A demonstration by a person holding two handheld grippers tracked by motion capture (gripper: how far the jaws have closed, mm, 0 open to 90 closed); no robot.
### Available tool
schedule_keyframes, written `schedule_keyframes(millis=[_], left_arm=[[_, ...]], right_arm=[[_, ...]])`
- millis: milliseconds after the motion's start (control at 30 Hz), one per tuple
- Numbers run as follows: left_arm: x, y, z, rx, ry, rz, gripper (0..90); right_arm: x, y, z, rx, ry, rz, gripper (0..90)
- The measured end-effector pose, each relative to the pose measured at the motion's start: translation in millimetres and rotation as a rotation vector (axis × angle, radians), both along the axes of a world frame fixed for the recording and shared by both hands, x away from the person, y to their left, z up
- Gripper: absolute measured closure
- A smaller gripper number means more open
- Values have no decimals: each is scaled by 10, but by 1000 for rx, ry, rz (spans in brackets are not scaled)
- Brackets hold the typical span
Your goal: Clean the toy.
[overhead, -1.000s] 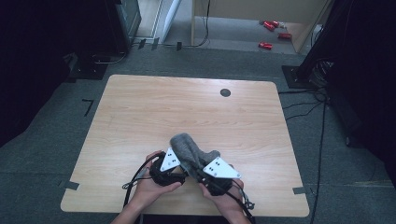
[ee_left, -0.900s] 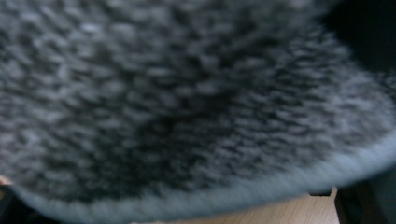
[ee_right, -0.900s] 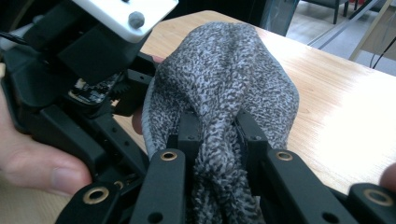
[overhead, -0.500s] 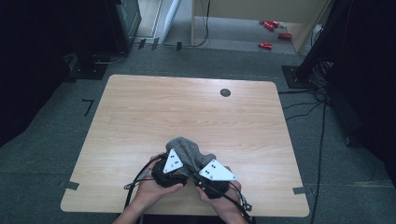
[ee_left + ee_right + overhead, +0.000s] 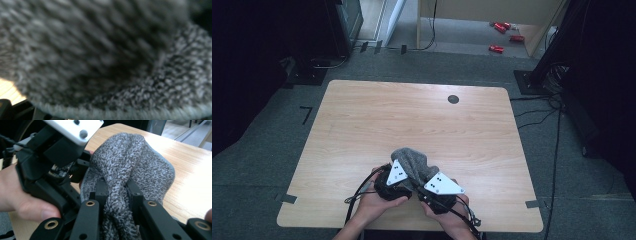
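A grey knitted cloth (image 5: 412,162) is bunched up near the table's front edge, held between both grippers. In the right gripper view my right gripper (image 5: 116,187) is shut on a fold of the cloth (image 5: 130,157), which is squeezed between its two black fingers (image 5: 101,188). My left gripper (image 5: 401,176) sits just left of the right gripper (image 5: 428,181), its tips buried in the cloth. The left gripper view has the knit fabric (image 5: 105,50) pressed right up against the camera. The left gripper's body (image 5: 50,155) and the hand holding it lie close by in the right gripper view.
The wooden table (image 5: 362,115) has a small dark round hole (image 5: 453,99) at the back right. Cables (image 5: 362,192) trail from the grippers toward the front edge. Dark stands, floor cables and red items (image 5: 496,48) lie beyond the table.
The right gripper has edged slightly left toward the left gripper, and the cloth is bunched a little tighter. The left hand stays put.
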State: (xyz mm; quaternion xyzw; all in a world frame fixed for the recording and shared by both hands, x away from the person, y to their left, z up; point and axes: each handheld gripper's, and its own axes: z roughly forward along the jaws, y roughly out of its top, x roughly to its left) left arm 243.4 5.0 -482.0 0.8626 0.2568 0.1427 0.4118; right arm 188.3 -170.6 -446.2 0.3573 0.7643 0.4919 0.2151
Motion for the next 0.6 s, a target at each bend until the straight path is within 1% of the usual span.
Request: schedule_keyframes(millis=[33, 100, 167, 200, 233, 300, 367, 400, 433, 467, 500, 567, 600], left_arm=[[-4, 0, 5, -1, -3, -1, 349], [-13, 0, 13, -1, -7, -7, 349], [-21, 1, 20, -8, -10, -3, 349], [-20, 3, 23, -12, -7, -2, 349], [-19, 0, 22, -11, -5, -4, 349], [-27, -18, 15, -6, -5, -9, 349], [-39, -32, 6, 3, -9, -9, 349], [-41, -30, 4, 3, -12, -4, 349], [-37, -21, 7, 1, -10, -3, 349], [-35, -15, 9, -1, -10, -4, 349], [-36, -12, 10, -2, -15, -4, 349], [-34, -8, 9, 9, -20, -5, 349], [-30, -4, 4, 1, -16, -4, 349]], right_arm=[[25, -26, -2, 17, 7, -5, 763], [79, -121, 6, 61, 33, -39, 766], [126, -231, 21, 110, 68, -62, 767], [124, -256, 28, 114, 77, -65, 768], [112, -254, 33, 106, 70, -55, 768], [61, -177, 34, 91, 66, -19, 768], [9, -58, 20, 51, 44, 9, 766], [-9, -17, 11, 30, 30, 14, 764], [-12, -4, 2, 22, 13, 14, 763], [0, -20, -3, 32, 13, 15, 764], [20, -53, -7, 43, 15, 4, 764], [56, -134, -18, 33, -5, -49, 768], [78, -179, -24, 41, 2, -72, 769]])
